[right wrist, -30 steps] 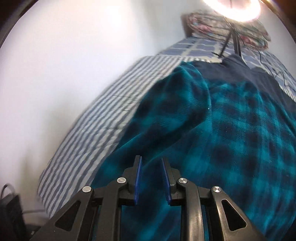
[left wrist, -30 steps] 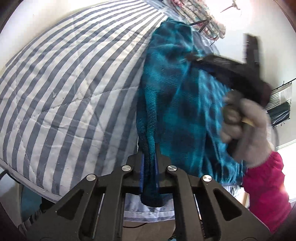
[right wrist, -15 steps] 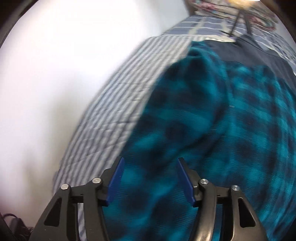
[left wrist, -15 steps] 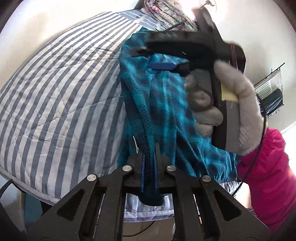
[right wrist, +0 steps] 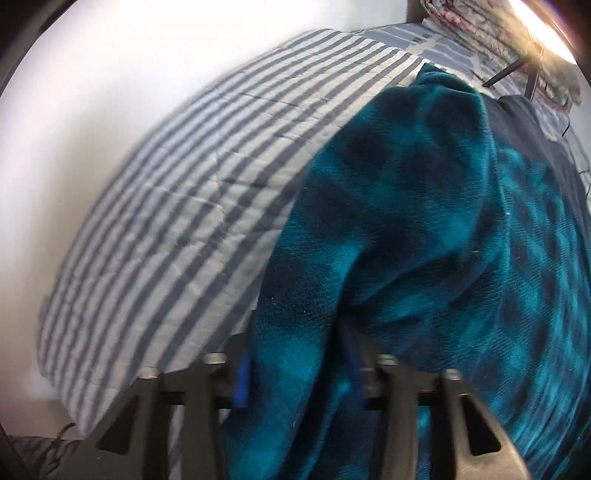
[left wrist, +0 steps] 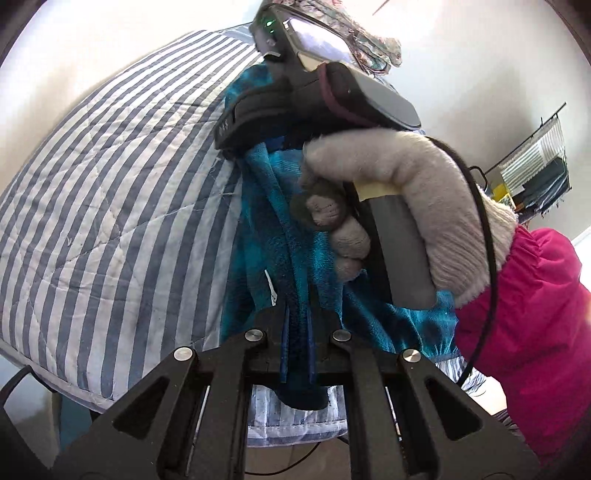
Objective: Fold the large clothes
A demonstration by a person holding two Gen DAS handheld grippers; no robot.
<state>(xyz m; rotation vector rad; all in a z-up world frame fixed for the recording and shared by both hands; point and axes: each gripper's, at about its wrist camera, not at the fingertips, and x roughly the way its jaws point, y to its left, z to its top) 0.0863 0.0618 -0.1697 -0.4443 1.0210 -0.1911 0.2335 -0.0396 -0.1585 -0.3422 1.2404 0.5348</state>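
Observation:
A teal and dark plaid fleece garment point(left wrist: 258, 236) lies on a blue-and-white striped quilt point(left wrist: 110, 184). My left gripper point(left wrist: 297, 347) is shut on a bunched edge of it near the bed's foot. In the left wrist view a grey-gloved hand point(left wrist: 406, 192) holds the right gripper's black body above the garment, fingers pointing down into the fleece. In the right wrist view the right gripper point(right wrist: 297, 373) has its jaws closing on a raised fold of the garment point(right wrist: 406, 221). The fleece fills the gap between the blue pads and covers the right one.
A pink sleeve point(left wrist: 535, 314) fills the right side. A dark navy cloth point(right wrist: 524, 122) lies under the garment's far end, with a black hanger point(right wrist: 513, 66) and folded floral bedding point(right wrist: 498, 33) beyond. The striped quilt point(right wrist: 221, 166) ends at a white wall. A rack point(left wrist: 535, 166) stands far right.
The right gripper swung left across the garment toward its edge, opened wide over the fleece, then closed on a fold. The left gripper kept its hold and lifted slightly.

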